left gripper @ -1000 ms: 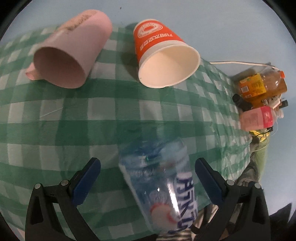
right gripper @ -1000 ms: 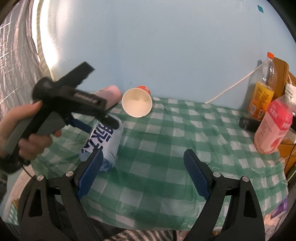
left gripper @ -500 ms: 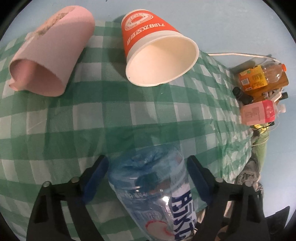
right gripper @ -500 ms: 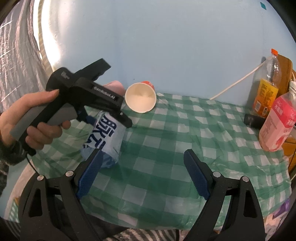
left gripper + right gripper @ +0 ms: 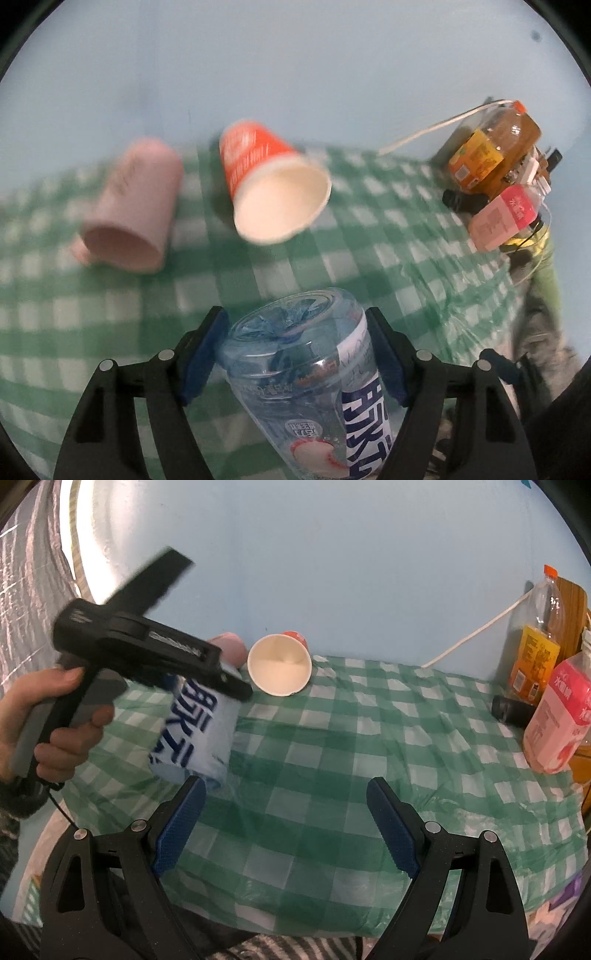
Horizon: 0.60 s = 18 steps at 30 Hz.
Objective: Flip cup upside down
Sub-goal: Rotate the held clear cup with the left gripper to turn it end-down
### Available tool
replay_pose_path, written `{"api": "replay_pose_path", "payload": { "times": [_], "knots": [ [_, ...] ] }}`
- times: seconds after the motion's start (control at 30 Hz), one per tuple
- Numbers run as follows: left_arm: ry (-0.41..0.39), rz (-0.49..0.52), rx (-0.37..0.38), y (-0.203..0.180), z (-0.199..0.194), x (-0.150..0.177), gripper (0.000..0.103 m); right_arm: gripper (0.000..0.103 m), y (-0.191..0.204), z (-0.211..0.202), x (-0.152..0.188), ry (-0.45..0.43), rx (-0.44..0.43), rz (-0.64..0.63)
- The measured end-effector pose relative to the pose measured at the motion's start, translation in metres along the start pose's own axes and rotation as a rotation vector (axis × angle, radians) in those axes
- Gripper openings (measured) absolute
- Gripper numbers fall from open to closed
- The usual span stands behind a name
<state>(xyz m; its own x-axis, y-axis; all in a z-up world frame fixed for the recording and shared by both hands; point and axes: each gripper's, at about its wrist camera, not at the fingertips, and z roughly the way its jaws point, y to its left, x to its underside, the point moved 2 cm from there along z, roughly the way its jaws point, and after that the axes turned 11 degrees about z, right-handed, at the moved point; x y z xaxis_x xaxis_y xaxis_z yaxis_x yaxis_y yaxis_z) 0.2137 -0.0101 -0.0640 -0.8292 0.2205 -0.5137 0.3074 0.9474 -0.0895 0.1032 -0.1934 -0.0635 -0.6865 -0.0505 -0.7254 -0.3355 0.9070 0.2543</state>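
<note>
Blue-padded fingers point(image 5: 207, 350) of the left gripper point(image 5: 297, 354) press both sides of a clear plastic cup point(image 5: 314, 373), holding it above the green checked cloth point(image 5: 369, 258). Beyond those fingertips, an orange paper cup point(image 5: 273, 184) and a pink mug point(image 5: 133, 203) lie on their sides. Right gripper point(image 5: 286, 830) fingers are spread wide, holding nothing; the clear cup sits just past its left fingertip.

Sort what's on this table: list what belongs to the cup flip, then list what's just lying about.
In the job: clear plastic cup, clamped by the left gripper; right gripper, open and empty.

Lying about: orange paper cup, pink mug, orange drink bottle, pink bottle, checked tablecloth.
</note>
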Motion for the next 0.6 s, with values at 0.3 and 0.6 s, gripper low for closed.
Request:
{"api": "replay_pose_path", "payload": {
  "times": [0.3,0.6],
  "knots": [
    [-0.344,0.214,-0.330,-0.031,-0.033,0.005,0.077,0.089,-0.001,0.004,0.001,0.020,-0.009,0.005],
    [-0.367,0.291,-0.432,-0.045,-0.017,0.002,0.077,0.089,-0.003,0.010,0.002,0.040,-0.027,0.017]
  ]
}}
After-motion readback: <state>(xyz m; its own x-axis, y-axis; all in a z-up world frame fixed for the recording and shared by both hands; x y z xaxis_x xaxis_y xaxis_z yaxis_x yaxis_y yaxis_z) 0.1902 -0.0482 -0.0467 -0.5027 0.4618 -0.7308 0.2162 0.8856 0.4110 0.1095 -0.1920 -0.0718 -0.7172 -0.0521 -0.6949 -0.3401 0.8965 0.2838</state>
